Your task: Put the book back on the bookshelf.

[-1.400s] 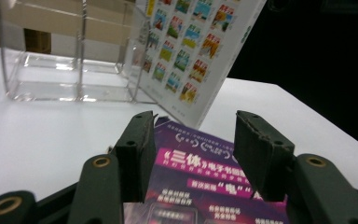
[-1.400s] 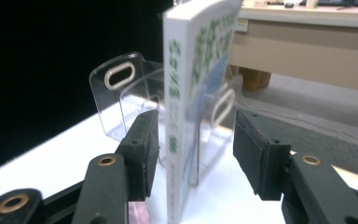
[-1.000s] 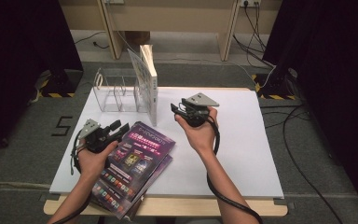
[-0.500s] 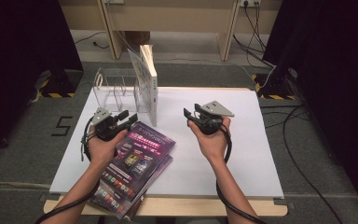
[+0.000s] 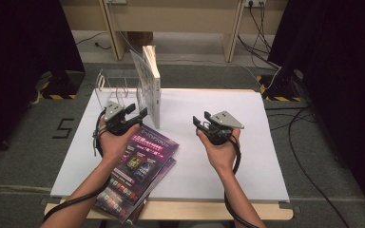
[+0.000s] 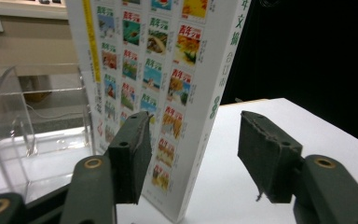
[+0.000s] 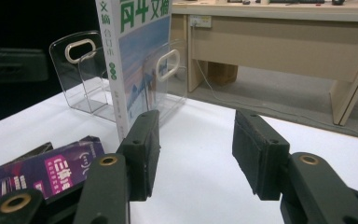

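White tabletop [image 5: 228, 156] carried an upright book [image 5: 151, 85], standing at the end of a clear acrylic rack [image 5: 116, 85]. Just beside the book's near edge, the left gripper [image 5: 140, 115] had just been opening, nothing between its jaws. Well apart from the book, the right gripper [image 5: 198, 124] gaped empty. Purple magazines [image 5: 138, 166] lay near the book, probably next to be picked up and filed.

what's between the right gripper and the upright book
Only bare white table lies between the right gripper and the upright book, as the high view and right gripper view show.
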Available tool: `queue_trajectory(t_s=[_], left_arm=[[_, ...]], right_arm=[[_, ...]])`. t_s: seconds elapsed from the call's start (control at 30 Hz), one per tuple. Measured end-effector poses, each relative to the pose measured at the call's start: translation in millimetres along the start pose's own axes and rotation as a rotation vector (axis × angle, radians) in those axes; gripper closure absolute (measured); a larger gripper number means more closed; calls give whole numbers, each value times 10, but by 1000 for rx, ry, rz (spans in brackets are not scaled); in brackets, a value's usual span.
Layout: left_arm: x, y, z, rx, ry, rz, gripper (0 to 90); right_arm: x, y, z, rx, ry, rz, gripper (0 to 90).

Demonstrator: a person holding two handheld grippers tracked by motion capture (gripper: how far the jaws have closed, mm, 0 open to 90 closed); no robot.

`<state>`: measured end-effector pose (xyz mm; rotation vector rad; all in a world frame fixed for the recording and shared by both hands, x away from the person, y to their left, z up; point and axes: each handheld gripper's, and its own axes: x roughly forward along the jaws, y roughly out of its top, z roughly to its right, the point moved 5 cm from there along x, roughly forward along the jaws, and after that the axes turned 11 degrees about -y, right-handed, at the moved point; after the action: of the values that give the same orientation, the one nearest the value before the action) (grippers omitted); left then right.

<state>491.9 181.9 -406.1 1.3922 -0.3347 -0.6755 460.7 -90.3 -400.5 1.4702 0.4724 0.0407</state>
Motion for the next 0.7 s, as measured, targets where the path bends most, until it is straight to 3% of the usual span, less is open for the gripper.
queue_trajectory(t_s=[0.3, 0.57, 0.7], left_arm=[[251, 70, 74, 34, 30, -11, 394], [516, 115, 53, 35, 120, -24, 331], [635, 132, 83, 53, 135, -33, 322]], right_arm=[[-44, -158, 50, 20, -5, -13, 516], [-35, -187, 63, 27, -8, -23, 515], [-31, -203, 69, 22, -10, -31, 515]])
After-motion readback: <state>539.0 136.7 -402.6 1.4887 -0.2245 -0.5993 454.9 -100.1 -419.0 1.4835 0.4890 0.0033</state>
